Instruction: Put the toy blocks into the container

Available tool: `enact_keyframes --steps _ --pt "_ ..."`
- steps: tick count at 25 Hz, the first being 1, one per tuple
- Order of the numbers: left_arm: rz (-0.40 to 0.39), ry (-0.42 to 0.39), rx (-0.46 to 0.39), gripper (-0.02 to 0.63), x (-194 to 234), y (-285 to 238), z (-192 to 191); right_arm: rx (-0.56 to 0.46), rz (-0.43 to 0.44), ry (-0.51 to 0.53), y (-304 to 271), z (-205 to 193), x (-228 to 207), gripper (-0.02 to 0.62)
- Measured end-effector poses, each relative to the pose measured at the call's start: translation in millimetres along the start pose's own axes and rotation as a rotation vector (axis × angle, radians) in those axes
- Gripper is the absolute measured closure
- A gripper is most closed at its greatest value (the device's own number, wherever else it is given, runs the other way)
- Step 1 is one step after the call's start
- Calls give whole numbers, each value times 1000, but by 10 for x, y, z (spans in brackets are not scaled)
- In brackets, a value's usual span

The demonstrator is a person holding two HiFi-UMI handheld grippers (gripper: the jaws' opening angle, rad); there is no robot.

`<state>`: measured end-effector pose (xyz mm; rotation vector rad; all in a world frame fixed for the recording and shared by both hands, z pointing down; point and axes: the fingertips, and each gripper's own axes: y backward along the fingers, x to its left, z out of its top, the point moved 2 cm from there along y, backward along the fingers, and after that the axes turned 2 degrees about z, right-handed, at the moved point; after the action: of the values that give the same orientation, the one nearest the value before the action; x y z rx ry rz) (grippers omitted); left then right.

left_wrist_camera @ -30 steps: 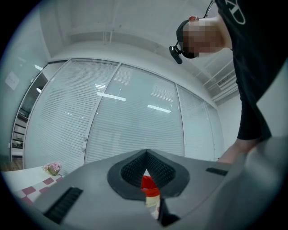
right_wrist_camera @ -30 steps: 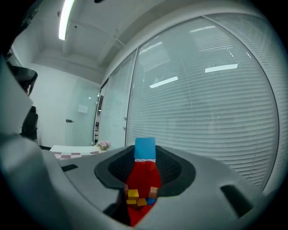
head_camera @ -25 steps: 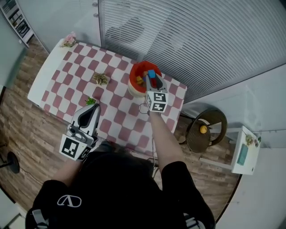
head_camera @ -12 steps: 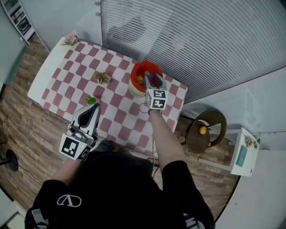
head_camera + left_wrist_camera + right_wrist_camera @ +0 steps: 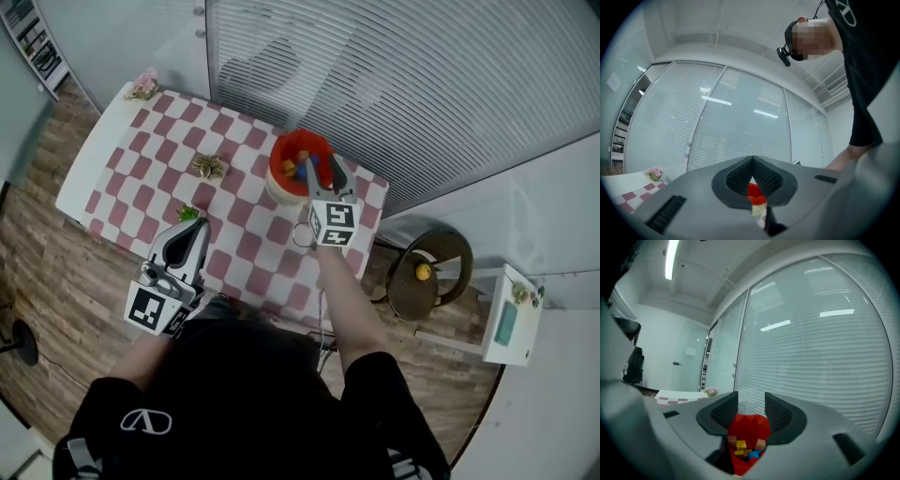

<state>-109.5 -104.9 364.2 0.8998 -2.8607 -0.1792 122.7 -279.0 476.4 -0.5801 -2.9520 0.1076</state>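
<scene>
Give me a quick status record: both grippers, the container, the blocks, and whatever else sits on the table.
right gripper: above the container, jaws apart and just been opening, nothing between them
left gripper: at the table's near edge, jaws shut, empty
container: red, on the checked table
blocks: several inside the container, yellow, tan, blue
elsewhere on table: brown item, green item, pink flowers; no loose block seen

Checkered table [image 5: 141, 159] here — red container [image 5: 279, 155] of blocks [image 5: 300, 169] sits right under my right tongs [image 5: 321, 171], green bit [image 5: 188, 213] just ahead of my left tongs [image 5: 197, 228] — brownish clump [image 5: 210, 166] and pink flowers [image 5: 144, 86] further out.
</scene>
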Motion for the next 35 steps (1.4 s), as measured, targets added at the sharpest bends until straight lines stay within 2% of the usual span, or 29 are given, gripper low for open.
enact_keyframes --steps 2,6,10,12,15,18,20,25,32,35 --pt "-7 4 -3 601 -11 -20 0 -73 10 4 167 284 58 413" --pt "-46 22 46 601 -55 13 -154 -183 47 22 586 782 227 432" --pt "-70 37 -29 601 -149 -132 48 -253 68 35 1056 1108 404 446" --pt "-78 23 6 601 -149 -126 -47 -265 76 41 1265 1181 494 454" --pt "-105 27 39 601 -187 -128 -154 -279 67 46 1537 1238 573 472" --pt "-124 25 16 601 -262 -196 -91 -290 55 50 1757 1253 640 494" --pt "-133 22 -9 601 -316 -248 -18 -295 45 58 1883 1252 680 525" --pt "-186 27 14 601 -434 -250 -92 -309 7 46 2133 1239 738 594" --pt "-217 23 21 601 -539 -264 -98 -268 -38 18 2313 1067 695 597" --pt "-211 17 -20 601 -578 -304 21 -253 -47 10 2343 1013 695 597"
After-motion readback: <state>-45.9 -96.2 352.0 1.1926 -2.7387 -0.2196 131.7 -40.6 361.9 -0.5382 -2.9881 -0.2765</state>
